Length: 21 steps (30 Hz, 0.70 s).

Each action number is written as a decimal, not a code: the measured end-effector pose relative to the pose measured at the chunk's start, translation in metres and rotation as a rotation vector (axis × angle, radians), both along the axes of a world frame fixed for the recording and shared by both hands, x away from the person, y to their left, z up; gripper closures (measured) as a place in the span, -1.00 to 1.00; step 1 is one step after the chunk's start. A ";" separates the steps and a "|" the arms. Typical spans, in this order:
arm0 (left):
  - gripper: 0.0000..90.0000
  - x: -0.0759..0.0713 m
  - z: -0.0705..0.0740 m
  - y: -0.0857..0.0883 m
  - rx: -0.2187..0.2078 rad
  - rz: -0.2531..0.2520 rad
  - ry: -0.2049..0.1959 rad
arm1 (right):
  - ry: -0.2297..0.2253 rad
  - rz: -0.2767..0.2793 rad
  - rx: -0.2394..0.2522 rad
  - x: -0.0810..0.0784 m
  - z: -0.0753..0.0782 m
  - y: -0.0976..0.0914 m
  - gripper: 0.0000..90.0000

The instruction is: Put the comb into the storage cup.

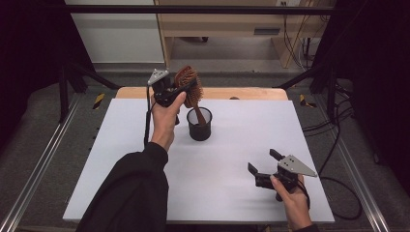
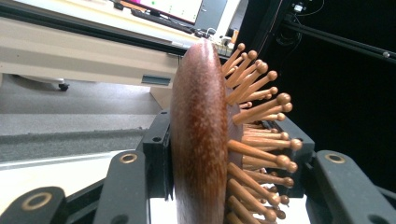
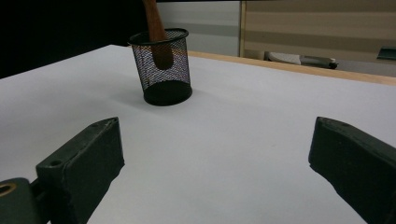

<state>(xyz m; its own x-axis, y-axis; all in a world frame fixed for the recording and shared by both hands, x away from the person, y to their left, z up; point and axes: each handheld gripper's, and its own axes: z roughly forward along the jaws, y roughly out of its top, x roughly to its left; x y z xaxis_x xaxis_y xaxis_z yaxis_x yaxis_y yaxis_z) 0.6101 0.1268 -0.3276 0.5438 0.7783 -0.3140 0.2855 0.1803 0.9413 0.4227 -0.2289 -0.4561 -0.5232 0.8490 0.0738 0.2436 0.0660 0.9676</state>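
Your left gripper [image 1: 180, 92] clamps the head of a wooden hairbrush [image 1: 188, 84], jaws pressed onto it from both sides; in the left gripper view the polished back of the brush [image 2: 198, 140] stands edge-on between the black jaws, with the ball-tipped wooden pins [image 2: 261, 144] fanning out to one side. The brush hangs above the far middle of the white table [image 1: 121, 159], its handle pointing down into the black mesh cup [image 1: 199, 124]; the right gripper view catches the handle [image 3: 159, 42] inside the mesh [image 3: 161, 70], though whether its tip rests on the bottom cannot be told. Your right gripper [image 1: 263, 166] waits near the front right of the table, jaws spread wide and empty, well apart from the cup. The step in hand looks like standing the brush in the cup. The next move likely calls for lowering until the handle settles, keeping it clear of the rim so the light cup does not tip, then easing the jaws apart and lifting straight away.
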 end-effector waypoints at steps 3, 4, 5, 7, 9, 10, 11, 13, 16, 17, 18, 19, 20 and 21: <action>0.10 0.000 -0.002 -0.001 0.005 -0.003 0.002 | 0.001 0.001 0.001 0.000 0.000 0.000 -0.92; 0.10 0.000 -0.002 -0.001 0.005 -0.003 0.003 | 0.002 0.002 0.002 0.000 0.000 0.000 -0.92; 0.10 0.000 -0.002 -0.002 0.005 -0.004 0.002 | 0.001 0.002 0.001 0.000 0.000 0.000 -0.92; 0.10 0.001 -0.003 -0.002 0.006 -0.006 0.003 | 0.002 0.004 0.002 0.000 0.000 0.000 -0.92; 0.10 0.001 -0.004 -0.003 0.010 -0.005 0.002 | 0.002 0.005 0.002 0.000 0.000 0.000 -0.92; 0.10 0.000 -0.005 -0.003 0.012 -0.004 -0.001 | 0.003 0.005 0.002 0.000 0.000 0.001 -0.92; 0.10 0.000 -0.005 -0.004 0.014 -0.005 -0.001 | 0.003 0.006 0.002 0.000 0.000 0.001 -0.92; 0.10 0.000 -0.006 -0.005 0.023 -0.007 -0.002 | 0.004 0.005 0.004 0.000 0.000 0.001 -0.92; 0.10 0.000 -0.008 -0.007 0.028 -0.010 0.001 | 0.008 0.009 0.007 0.000 0.000 0.001 -0.92; 0.10 0.000 -0.009 -0.007 0.030 -0.011 0.002 | 0.008 0.010 0.006 0.000 0.000 0.001 -0.92; 0.10 0.000 -0.010 -0.007 0.026 -0.010 0.005 | 0.006 0.011 0.004 0.000 0.000 0.001 -0.92; 0.10 0.001 -0.010 -0.008 0.025 -0.011 0.006 | 0.004 0.012 0.000 0.000 -0.001 0.001 -0.92; 0.10 0.001 -0.011 -0.008 0.028 -0.012 0.006 | 0.004 0.012 -0.003 0.000 -0.001 0.001 -0.92; 0.10 0.001 -0.012 -0.008 0.027 -0.011 0.008 | 0.004 0.011 -0.005 0.000 -0.001 0.001 -0.92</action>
<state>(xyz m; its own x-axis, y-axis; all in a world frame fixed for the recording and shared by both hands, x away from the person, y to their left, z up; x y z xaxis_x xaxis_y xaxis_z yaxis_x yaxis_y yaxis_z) 0.6112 0.1187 -0.3392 0.5501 0.7805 -0.2971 0.2951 0.1512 0.9434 0.4230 -0.2279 -0.4571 -0.5323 0.8435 0.0722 0.2470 0.0732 0.9663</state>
